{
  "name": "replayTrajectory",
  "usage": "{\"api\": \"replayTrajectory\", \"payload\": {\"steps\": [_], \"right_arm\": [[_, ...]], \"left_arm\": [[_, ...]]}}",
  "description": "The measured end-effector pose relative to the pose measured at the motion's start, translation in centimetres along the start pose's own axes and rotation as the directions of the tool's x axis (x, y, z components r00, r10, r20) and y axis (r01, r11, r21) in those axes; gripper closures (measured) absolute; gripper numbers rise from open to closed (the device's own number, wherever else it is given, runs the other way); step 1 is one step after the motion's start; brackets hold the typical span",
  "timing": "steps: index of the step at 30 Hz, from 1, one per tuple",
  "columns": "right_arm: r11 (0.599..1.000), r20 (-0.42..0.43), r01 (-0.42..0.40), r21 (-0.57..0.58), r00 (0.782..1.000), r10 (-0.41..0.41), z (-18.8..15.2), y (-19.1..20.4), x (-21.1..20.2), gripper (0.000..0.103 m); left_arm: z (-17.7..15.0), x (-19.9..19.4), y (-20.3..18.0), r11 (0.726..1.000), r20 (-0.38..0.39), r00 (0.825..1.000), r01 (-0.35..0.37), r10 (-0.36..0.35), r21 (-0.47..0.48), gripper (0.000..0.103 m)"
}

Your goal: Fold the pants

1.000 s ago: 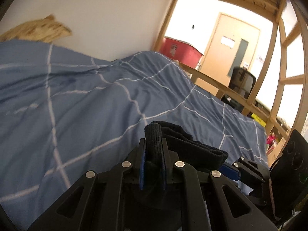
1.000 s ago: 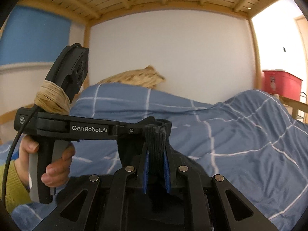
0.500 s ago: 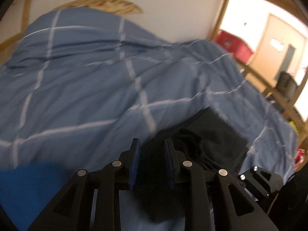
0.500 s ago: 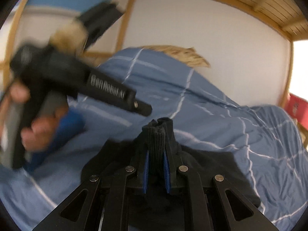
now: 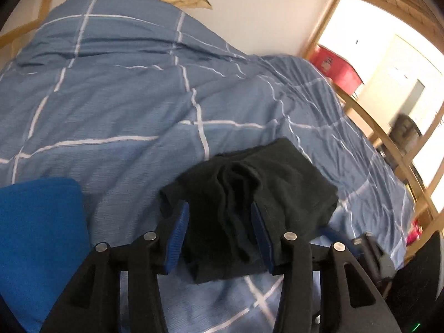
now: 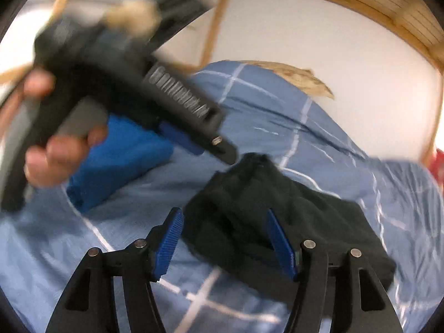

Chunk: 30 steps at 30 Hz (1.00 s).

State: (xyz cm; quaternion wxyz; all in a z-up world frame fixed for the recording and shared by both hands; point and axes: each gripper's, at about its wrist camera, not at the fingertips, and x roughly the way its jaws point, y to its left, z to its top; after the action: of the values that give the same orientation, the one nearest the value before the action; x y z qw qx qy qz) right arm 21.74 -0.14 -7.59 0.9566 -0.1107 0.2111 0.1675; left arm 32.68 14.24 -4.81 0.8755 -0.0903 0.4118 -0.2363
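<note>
We look from the left wrist steeply down along its fingers, close above the bed (image 5: 111, 105), facing the wall-side edge and the doorway at right. From the right wrist we look down less steeply, toward the corner where the pillow (image 6: 299, 79) lies. Both views share the black pants (image 5: 249, 194) near the front edge and the blue folded cloth (image 6: 119, 163).
</note>
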Motion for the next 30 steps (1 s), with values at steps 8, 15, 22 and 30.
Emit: {"api": "replayTrajectory", "payload": {"steps": [8,15,22,30], "right_arm": [[0.903,-0.028,0.249,0.351,0.966,-0.256,-0.6,-10.8,-3.0,0.04],[0.821,-0.076,0.343,0.457,0.935,-0.347,-0.9,-16.3,-1.5,0.04],[0.765,-0.142,0.39,0.512,0.917,-0.373,-2.2,-19.1,-0.1,0.04],[0.773,-0.169,0.445,0.453,0.894,-0.415,-2.3,-17.3,-1.6,0.04]], "left_arm": [[-0.3,-0.4,-3.6,0.998,0.031,0.998,0.056,-0.057,0.006,0.066],[0.2,4.0,-2.4,0.998,-0.062,0.998,-0.013,0.009,-0.06,0.067],[-0.5,4.2,-2.4,0.994,-0.053,0.999,-0.015,0.009,-0.107,0.095],[-1.9,1.3,-1.4,0.984,0.008,0.991,-0.129,0.131,-0.124,0.096]]}}
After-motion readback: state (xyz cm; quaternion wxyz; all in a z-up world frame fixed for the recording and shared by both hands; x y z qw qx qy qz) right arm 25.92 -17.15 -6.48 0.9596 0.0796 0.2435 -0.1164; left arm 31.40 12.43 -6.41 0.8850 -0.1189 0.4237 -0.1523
